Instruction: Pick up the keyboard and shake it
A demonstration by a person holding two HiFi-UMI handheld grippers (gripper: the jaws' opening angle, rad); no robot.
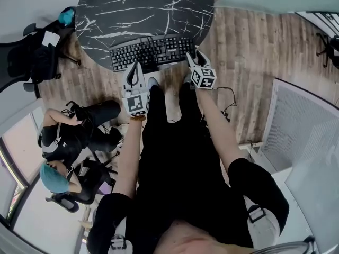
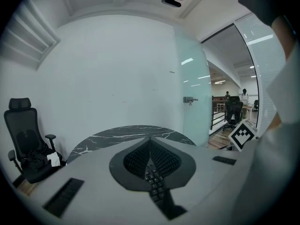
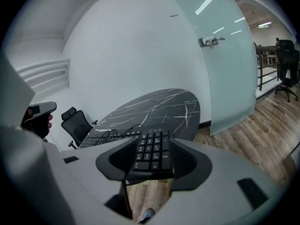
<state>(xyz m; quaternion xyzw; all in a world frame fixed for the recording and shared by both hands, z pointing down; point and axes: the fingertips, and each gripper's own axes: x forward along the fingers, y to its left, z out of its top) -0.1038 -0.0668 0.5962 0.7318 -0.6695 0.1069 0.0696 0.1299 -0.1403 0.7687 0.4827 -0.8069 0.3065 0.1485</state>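
A black keyboard point(image 1: 152, 52) lies at the near edge of the round black marble table point(image 1: 143, 9). My left gripper point(image 1: 136, 67) is shut at the keyboard's front edge, left of centre. In the left gripper view a strip of keys point(image 2: 153, 181) shows just below the closed pads, and nothing shows clamped between them. My right gripper point(image 1: 193, 56) is at the keyboard's right end. Its jaws stand open and the number pad point(image 3: 152, 153) fills the gap at their tips. The pads do not visibly press on it. Wooden floor shows under that end.
A black office chair point(image 1: 29, 57) stands left of the table. Two people point(image 1: 69, 142) sit low at the left. A frosted glass partition point(image 3: 225, 55) rises behind the table, over a wooden floor point(image 1: 249, 62). A white panel point(image 1: 302, 126) is on the right.
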